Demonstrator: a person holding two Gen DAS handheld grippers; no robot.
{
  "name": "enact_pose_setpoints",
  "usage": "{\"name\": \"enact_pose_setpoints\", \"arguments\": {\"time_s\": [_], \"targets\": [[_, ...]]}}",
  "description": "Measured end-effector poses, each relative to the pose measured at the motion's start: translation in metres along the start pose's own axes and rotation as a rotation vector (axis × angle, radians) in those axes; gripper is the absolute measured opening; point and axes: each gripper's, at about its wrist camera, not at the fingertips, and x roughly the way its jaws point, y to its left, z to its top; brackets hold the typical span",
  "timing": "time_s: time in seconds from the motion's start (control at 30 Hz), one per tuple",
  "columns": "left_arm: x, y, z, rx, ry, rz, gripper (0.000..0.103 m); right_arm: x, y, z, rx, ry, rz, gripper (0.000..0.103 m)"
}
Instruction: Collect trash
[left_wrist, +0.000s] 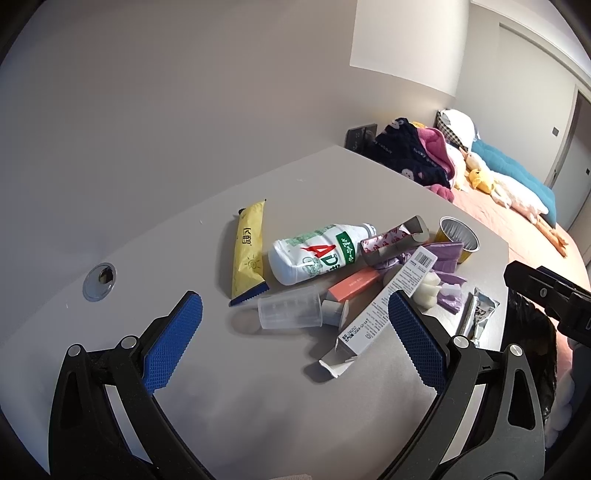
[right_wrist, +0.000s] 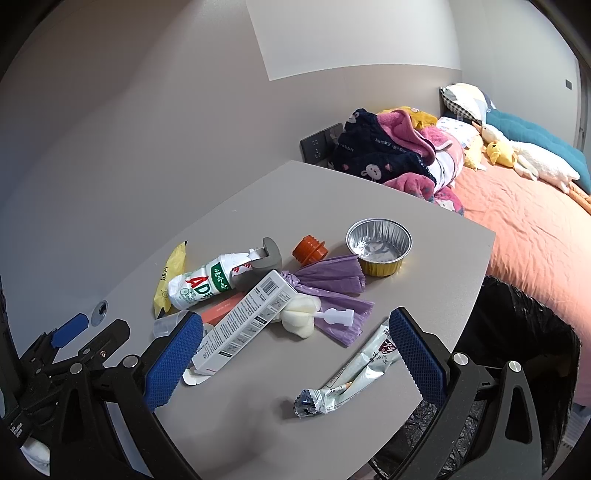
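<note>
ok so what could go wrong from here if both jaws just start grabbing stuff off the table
Three risks:
1. The milk bottle lies on its side in the pile, so a nudge may roll it.
2. The silver wrapper lies flat by the table edge above the bin; a bad pinch could push it off and miss.
3. The long white box overlaps the pink box, so lifting one may drag others.

On the white plastic bottle with green label (left_wrist: 317, 253) lying on its side I can read big red letters "AD". The navy blue fleece garment (right_wrist: 373, 155) on the bed shows "lucky rabbit" in pale letters. The long white cardboard box (right_wrist: 245, 321) carries a barcode and fine print too small for me to read. The yellow flat sachet (left_wrist: 250, 248) bears a large Chinese character I cannot make out.
</note>
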Motion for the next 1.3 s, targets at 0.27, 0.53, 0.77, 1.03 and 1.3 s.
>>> {"name": "enact_pose_setpoints", "arguments": {"time_s": [0.27, 0.53, 0.77, 1.03, 1.3], "targets": [[-0.0009, -0.0009, -0.0004, 0.002, -0.001, -0.001, 0.097, 0.0001, 0.0004, 0.0004, 0.001, -0.002, 0.0, 0.1], [-0.0016, -0.0018, -0.0001, 0.008, -0.004, -0.001, 0.097, 0.0002, 0.001, 0.0016, -0.001, -0.003, -0.001, 0.1], [-0.0029, -0.0049, 0.001, 0.02, -0.005, 0.0, 0.097, 0.0002, 0.001, 0.0026, -0.002, -0.003, -0.002, 0.1], [-0.0036, -0.0065, 0.0007, 0.026, -0.005, -0.005, 0.097, 0.0005, 0.0005, 0.0032, 0.0, -0.003, -0.002, 0.1], [0.0021, -0.0067, -0.0028, 0.075, 0.004, -0.017, 0.097, 0.0063, -0.0005, -0.0049, -0.004, 0.013, -0.022, 0.1]]}}
